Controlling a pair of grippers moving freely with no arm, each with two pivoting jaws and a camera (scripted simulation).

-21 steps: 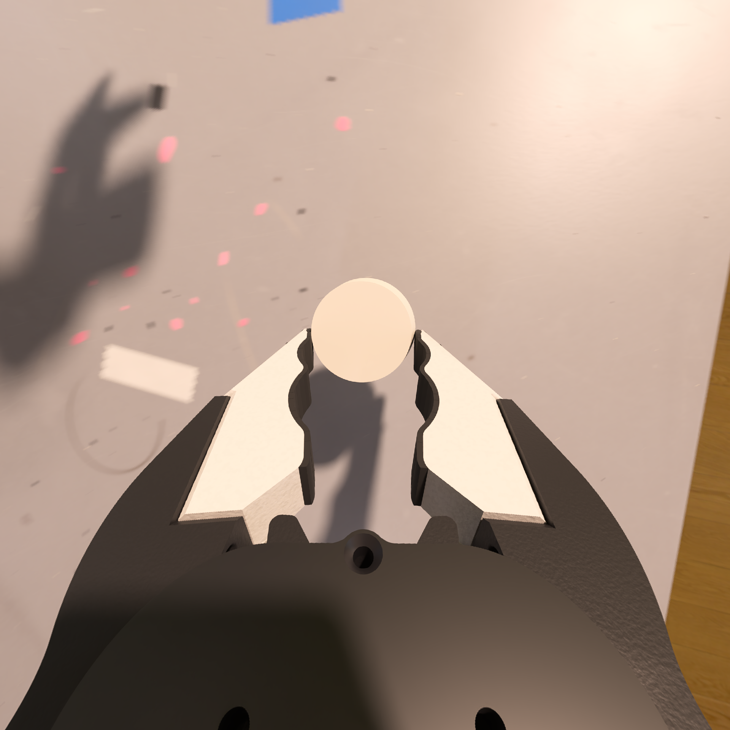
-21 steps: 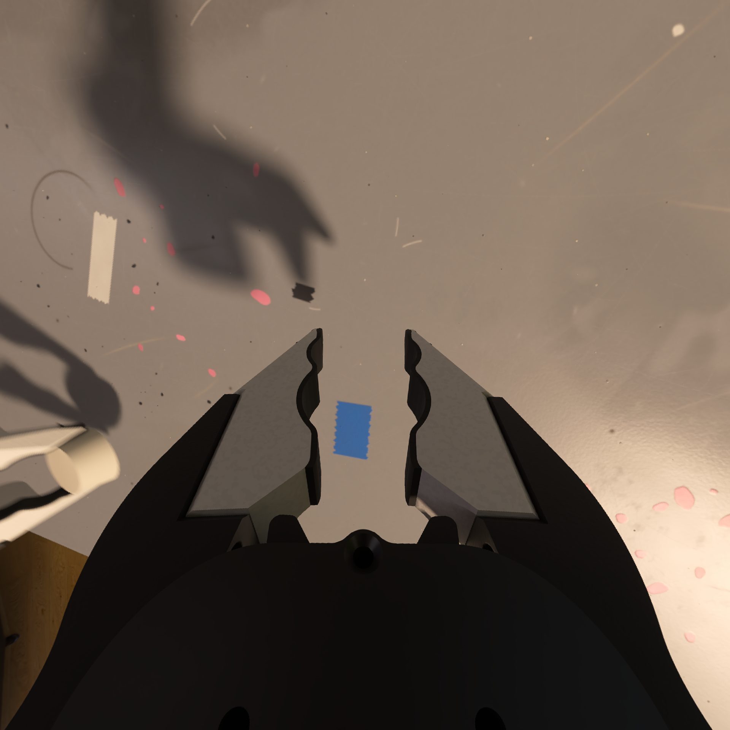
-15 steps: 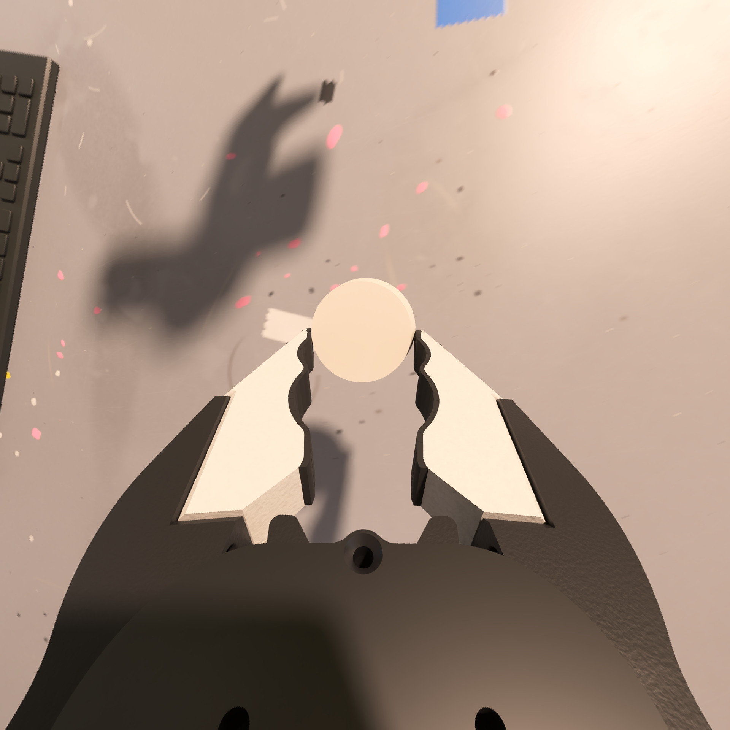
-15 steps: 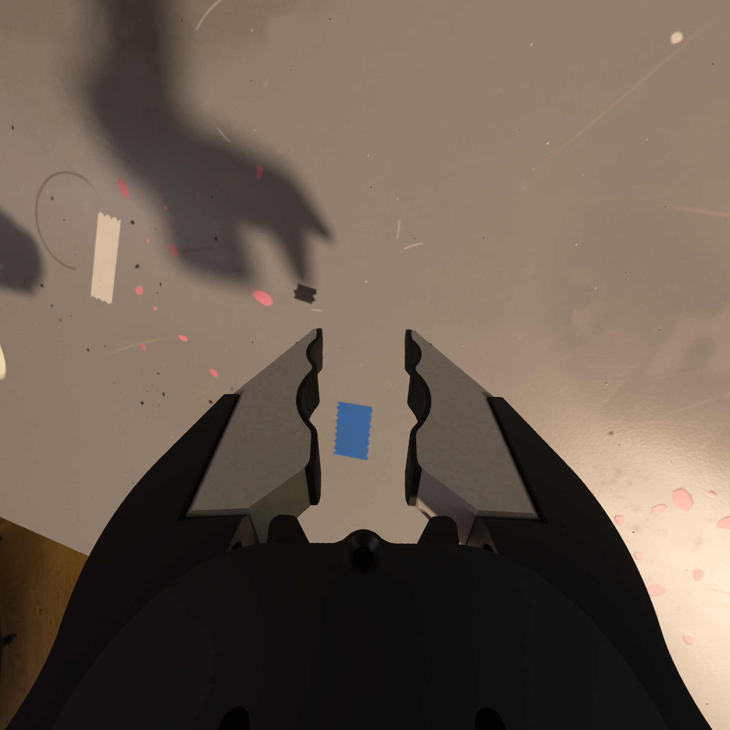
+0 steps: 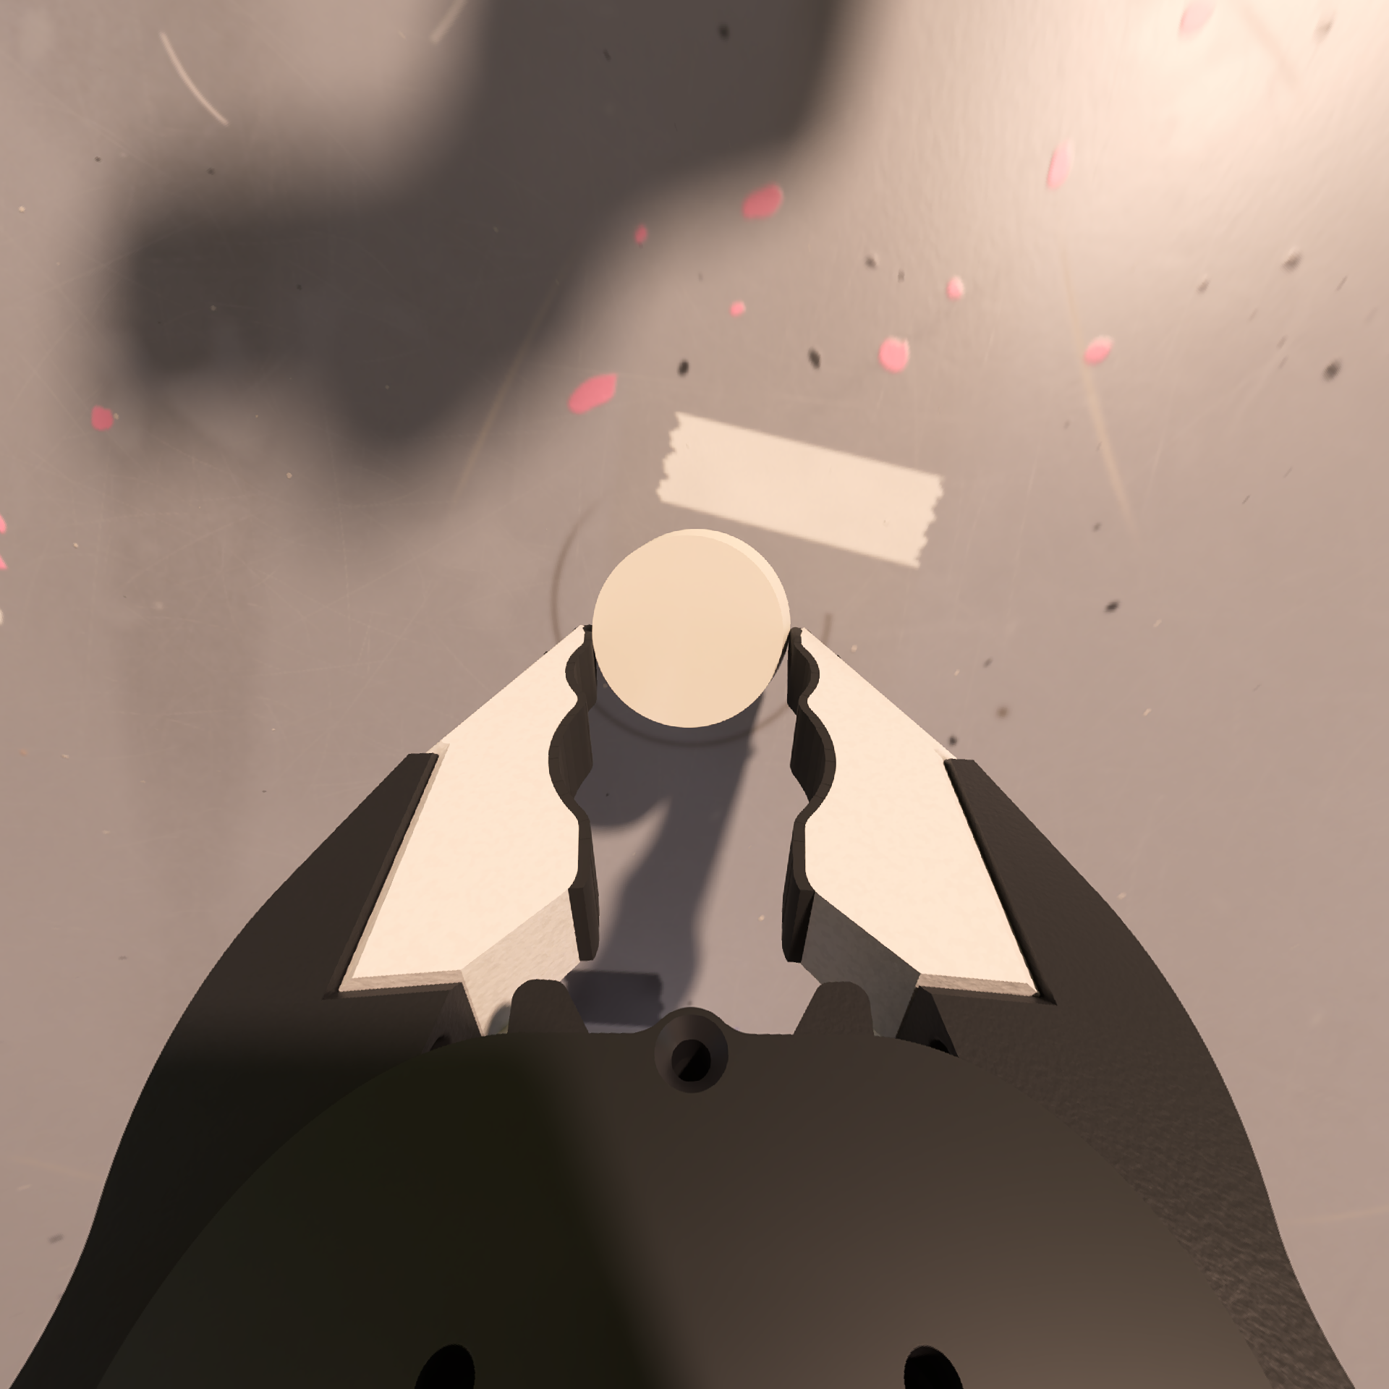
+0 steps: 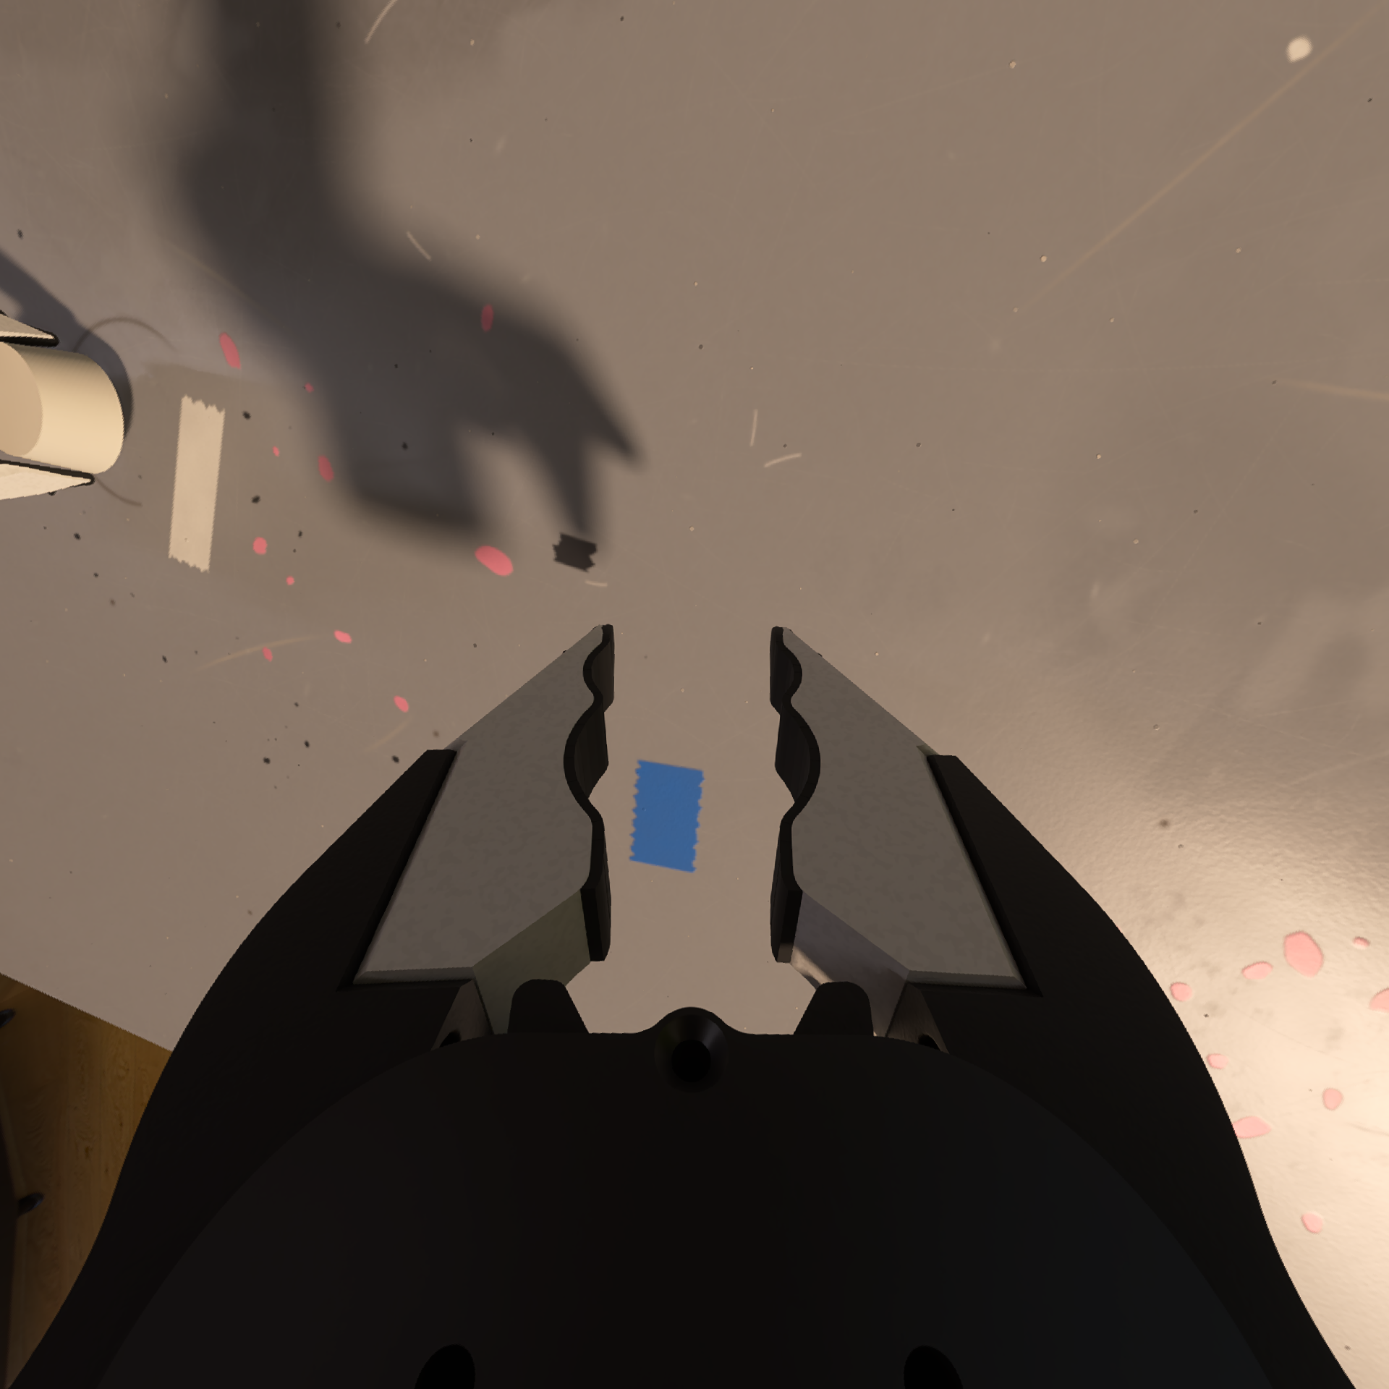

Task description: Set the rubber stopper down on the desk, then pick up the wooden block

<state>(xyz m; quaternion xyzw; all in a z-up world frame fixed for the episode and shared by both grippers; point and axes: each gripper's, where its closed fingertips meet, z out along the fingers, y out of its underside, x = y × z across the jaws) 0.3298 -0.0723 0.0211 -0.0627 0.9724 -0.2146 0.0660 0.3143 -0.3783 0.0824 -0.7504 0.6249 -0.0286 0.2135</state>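
Observation:
My left gripper [image 5: 690, 639] is shut on a cream rubber stopper [image 5: 690, 627], seen end-on as a round disc between the fingertips, close above the grey desk [image 5: 301, 676]. In the right wrist view the stopper [image 6: 60, 417] shows as a short cylinder at the far left edge, held between the left gripper's pale fingers [image 6: 30, 481], with its far end near the desk. My right gripper [image 6: 691, 639] is open and empty, hovering above the desk over a blue tape patch [image 6: 667, 815]. No wooden block is in view.
A strip of pale tape [image 5: 800, 488] lies just beyond the stopper, also seen in the right wrist view [image 6: 197, 481]. A small black tape scrap [image 6: 575, 552] and pink paint flecks [image 6: 494, 560] mark the desk. The desk edge and wooden floor [image 6: 68, 1090] show at lower left.
My left gripper has moved forward and down with the stopper, so the pale tape strip is now just ahead and the keyboard has left view. It re-entered the right view. The right gripper held still.

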